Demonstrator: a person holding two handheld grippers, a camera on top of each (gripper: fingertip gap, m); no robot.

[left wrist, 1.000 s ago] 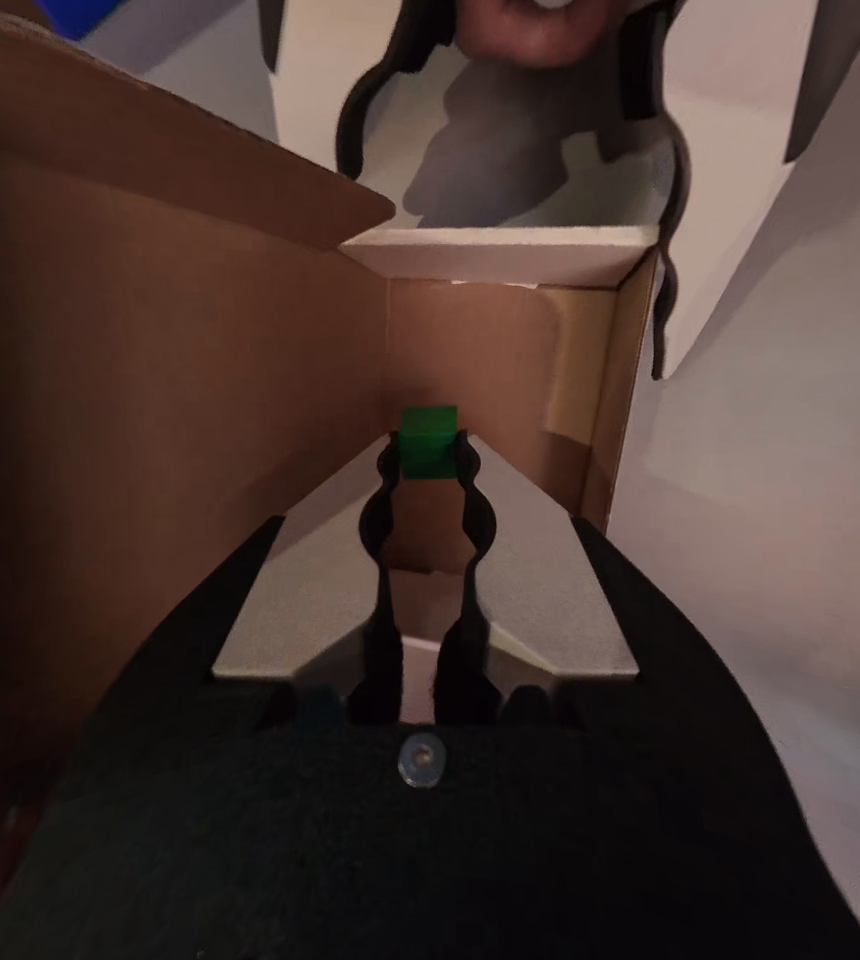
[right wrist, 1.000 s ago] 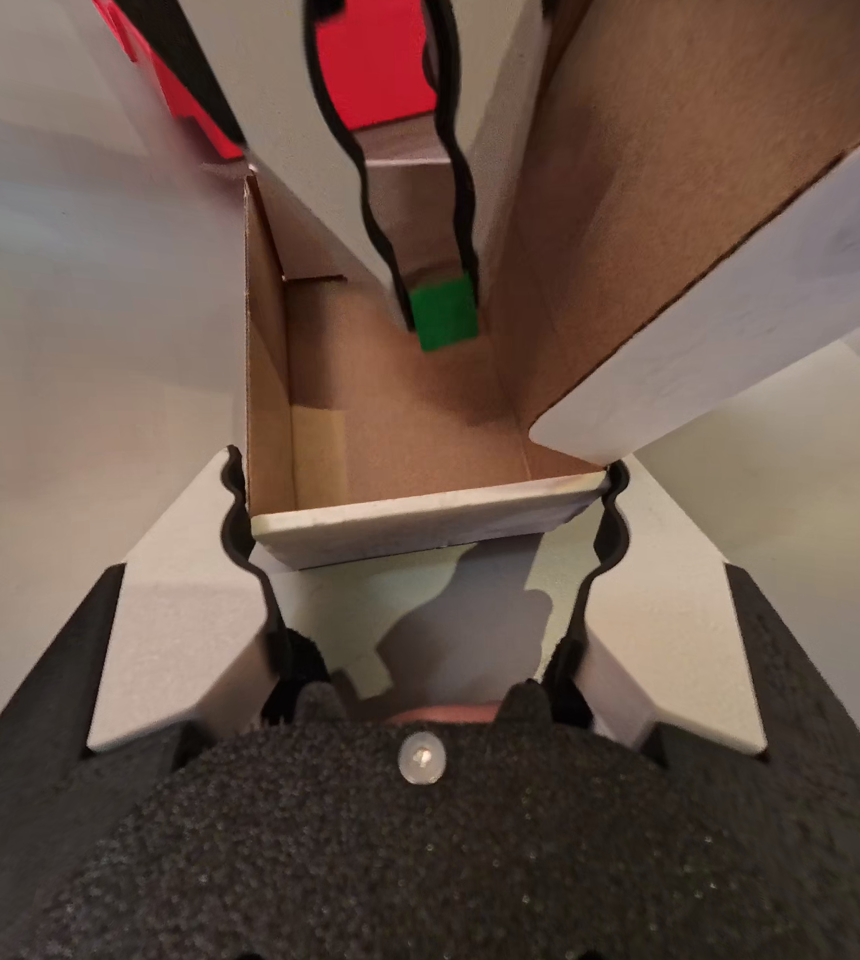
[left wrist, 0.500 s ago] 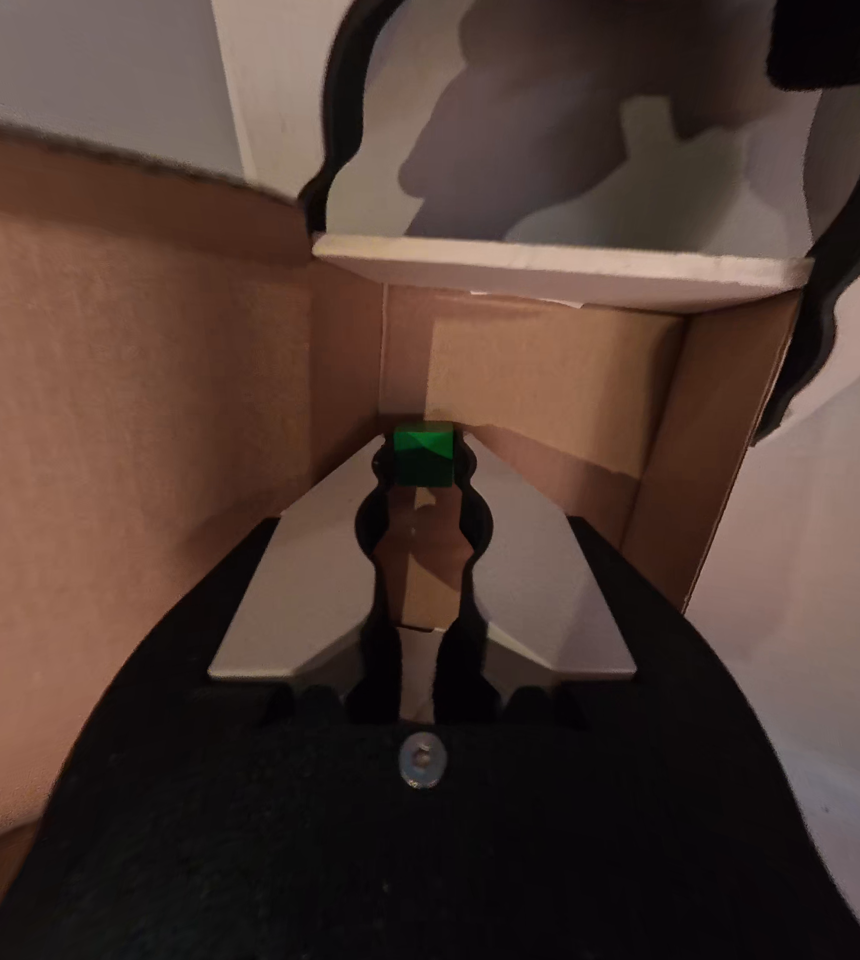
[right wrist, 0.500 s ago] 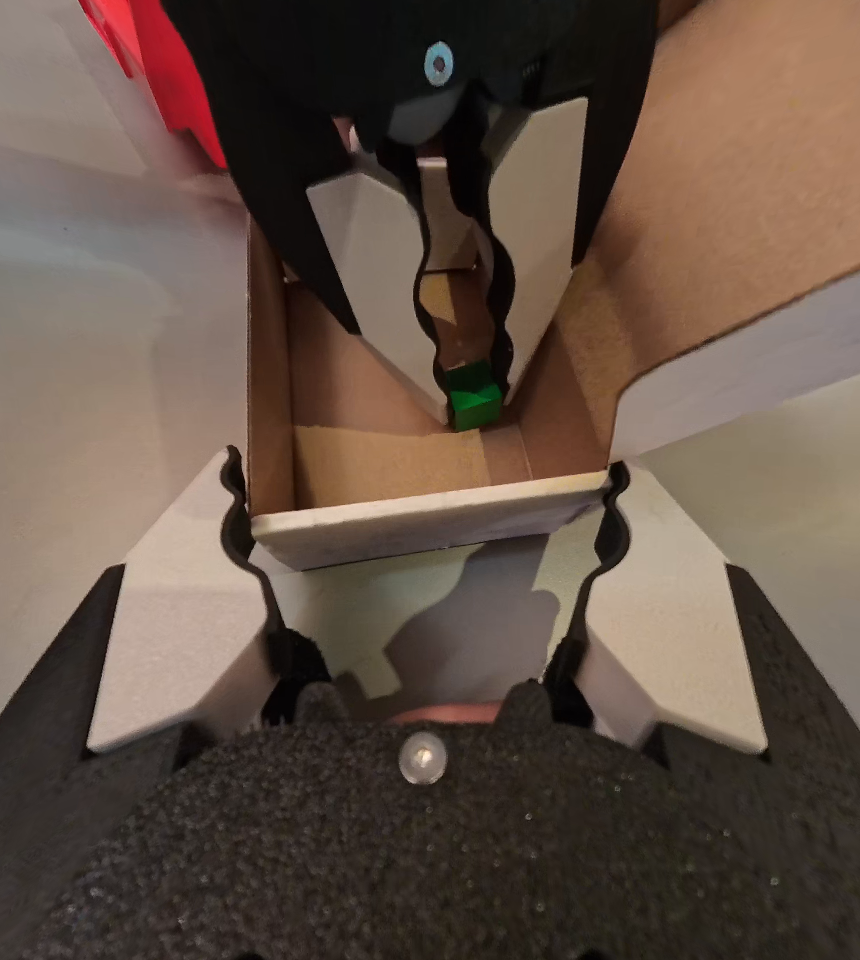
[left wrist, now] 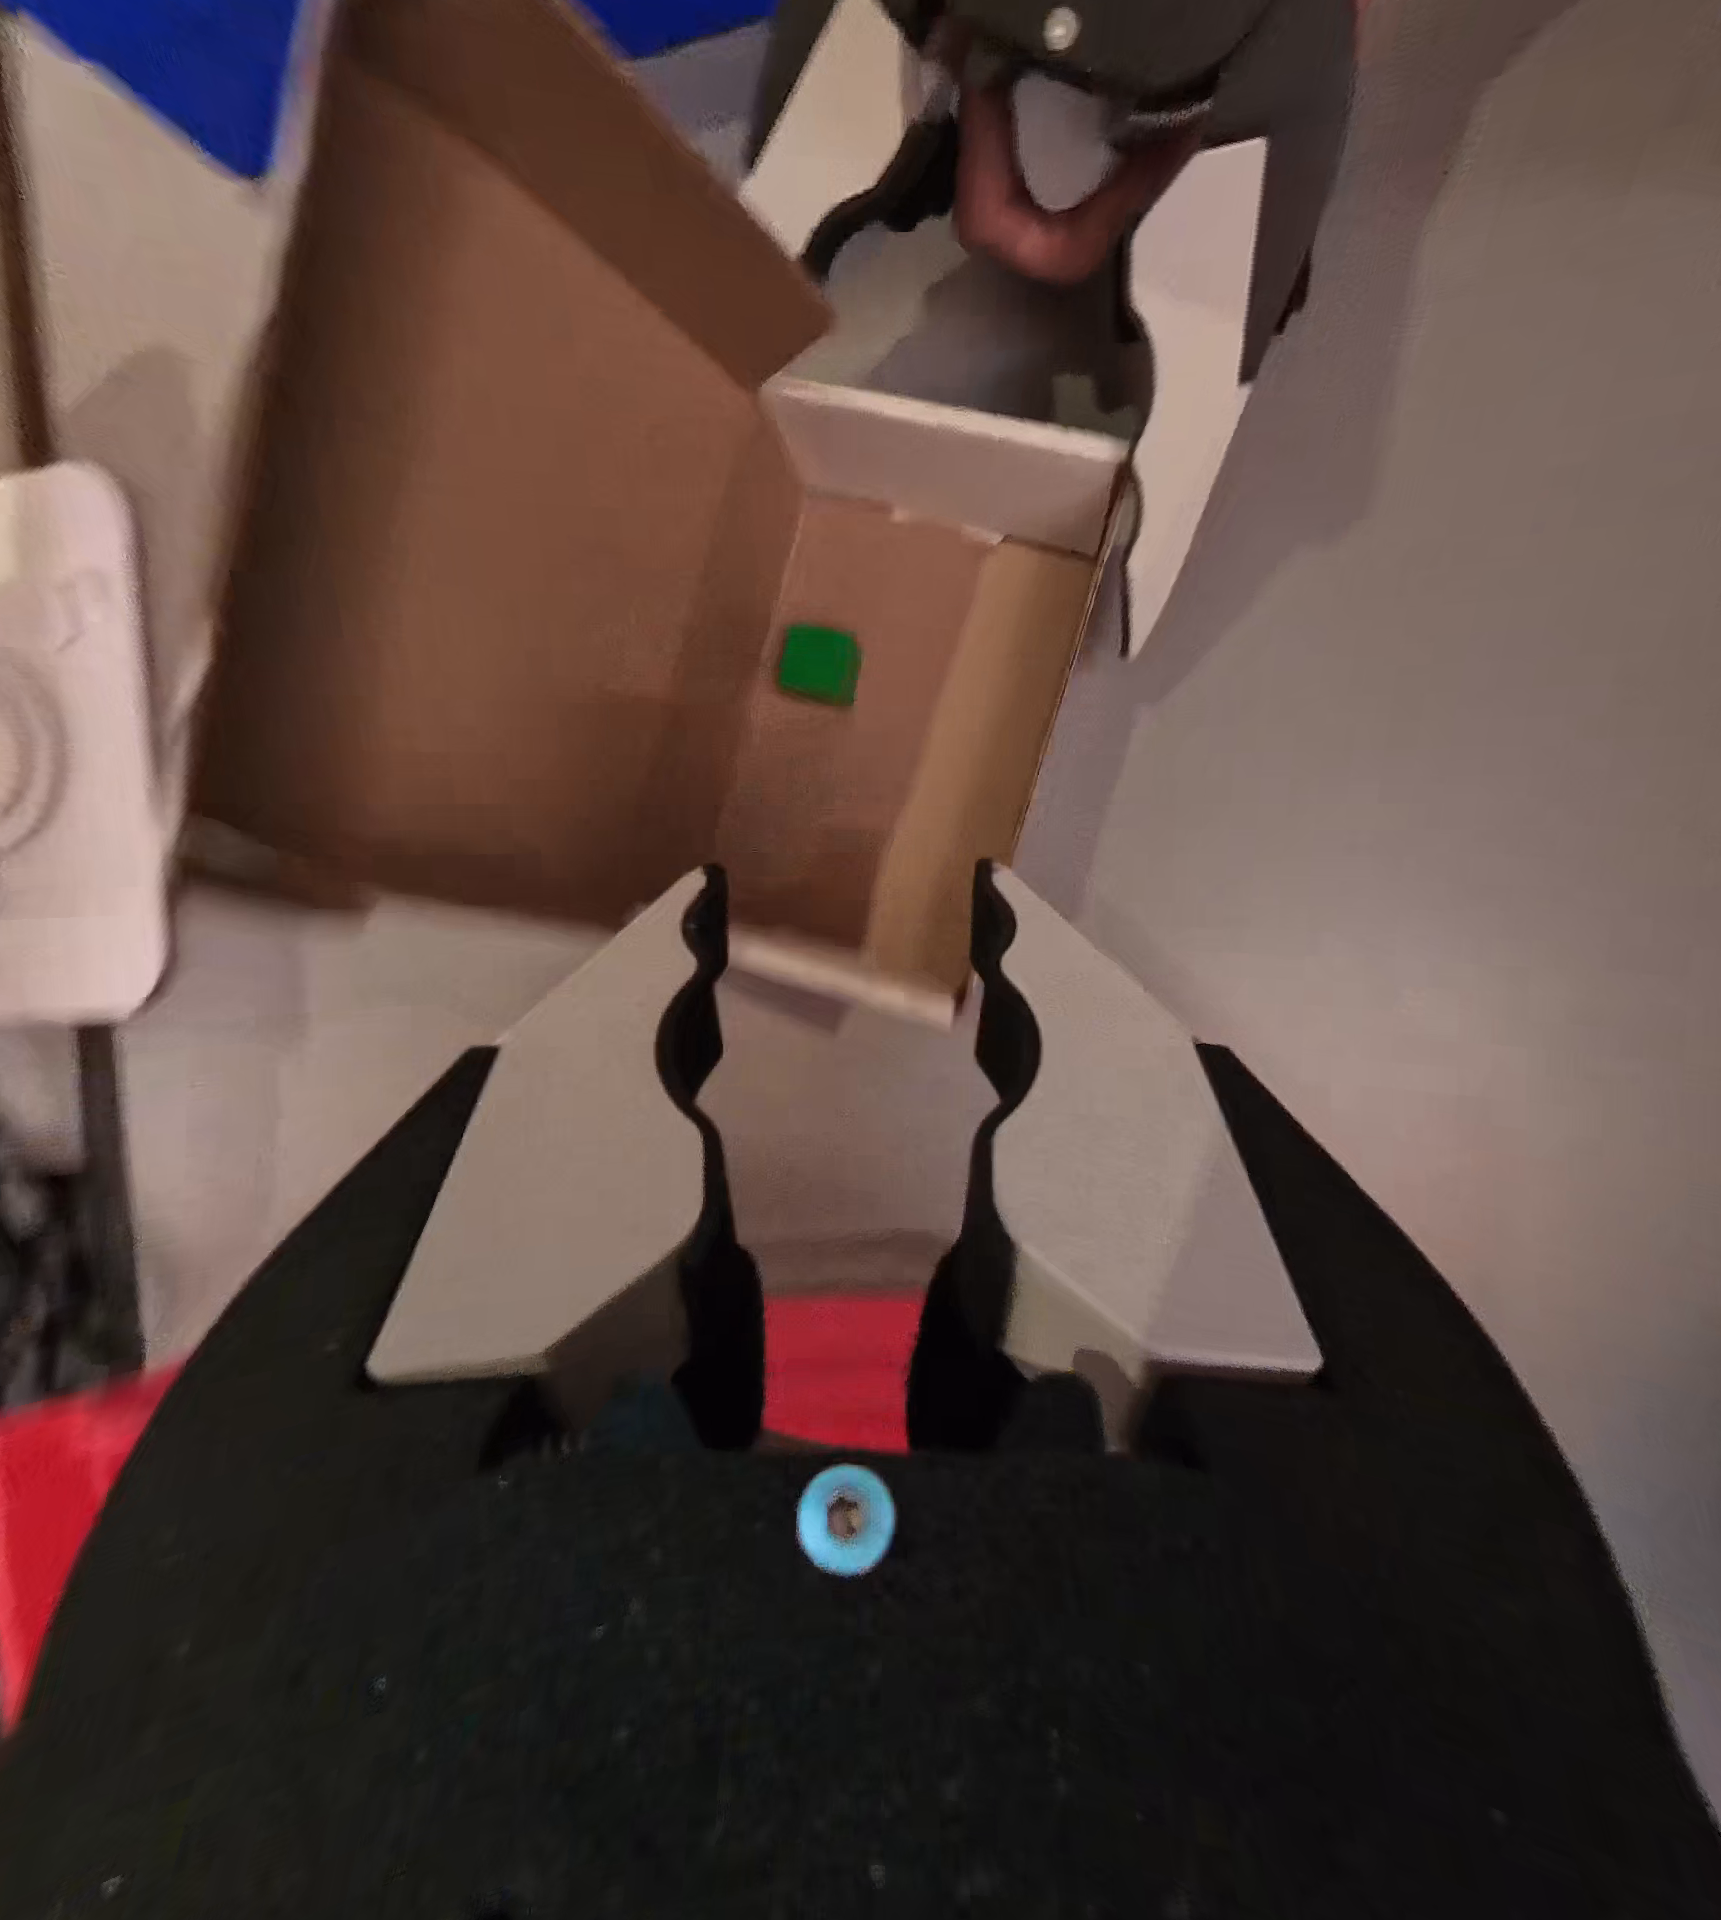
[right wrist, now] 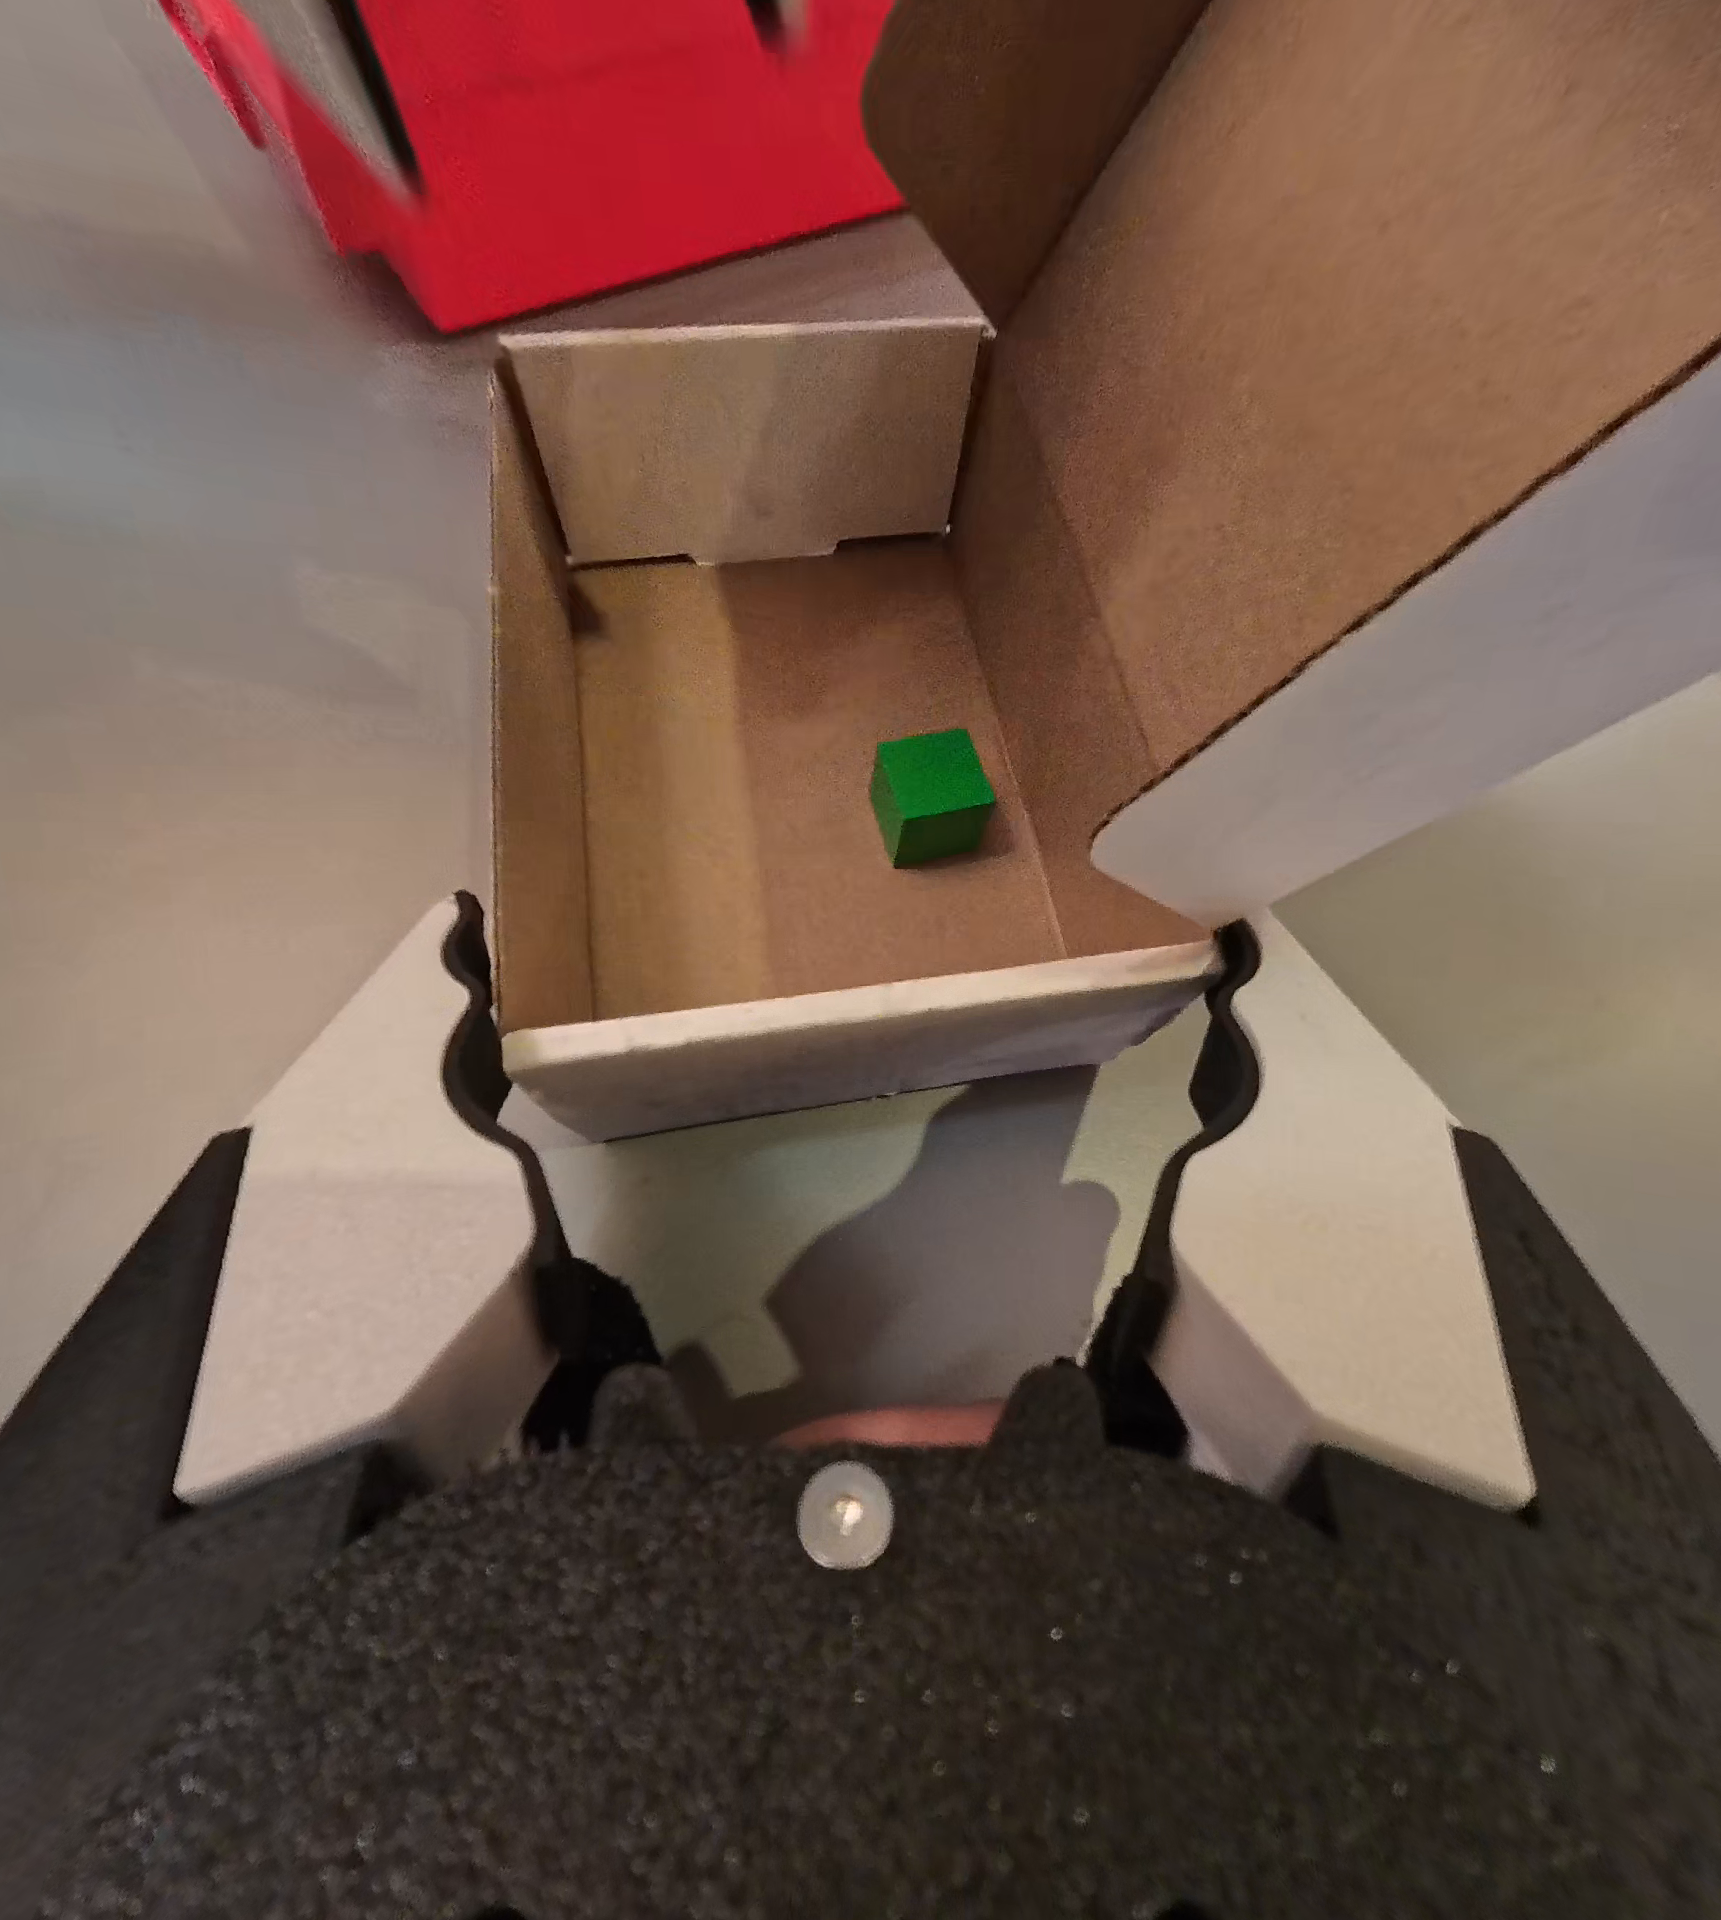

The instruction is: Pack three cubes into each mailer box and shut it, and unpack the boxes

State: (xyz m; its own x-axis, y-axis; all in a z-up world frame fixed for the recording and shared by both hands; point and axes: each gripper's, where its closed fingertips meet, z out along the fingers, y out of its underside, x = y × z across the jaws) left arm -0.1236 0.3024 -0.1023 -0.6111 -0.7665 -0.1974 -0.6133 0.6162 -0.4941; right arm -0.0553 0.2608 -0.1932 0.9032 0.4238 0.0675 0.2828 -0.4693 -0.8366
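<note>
An open white mailer box (right wrist: 835, 1029) with a brown inside lies on the pale table, its lid (right wrist: 1355, 364) standing up at the right. One green cube (right wrist: 934, 795) rests alone on the box floor, near the lid side; it also shows in the left wrist view (left wrist: 816, 666). My left gripper (left wrist: 845, 883) is open and empty, above the box's near end wall (left wrist: 835, 987). My right gripper (right wrist: 851, 925) is spread wide open, and its fingertips (right wrist: 469, 935) straddle the end wall at both corners. It also shows at the far end in the left wrist view (left wrist: 981, 343).
A red box (right wrist: 607, 156) lies just beyond the mailer box's far end and shows under my left gripper (left wrist: 835, 1361). A blue thing (left wrist: 160, 83) is at the top left. A white moulded object (left wrist: 4, 748) lies to the left of the lid (left wrist: 482, 623). Tip to tip, the grippers are about 12 cm apart.
My left gripper has let go of the green cube on the box floor, opened, and pulled back up out of the box. The right gripper has not moved.
</note>
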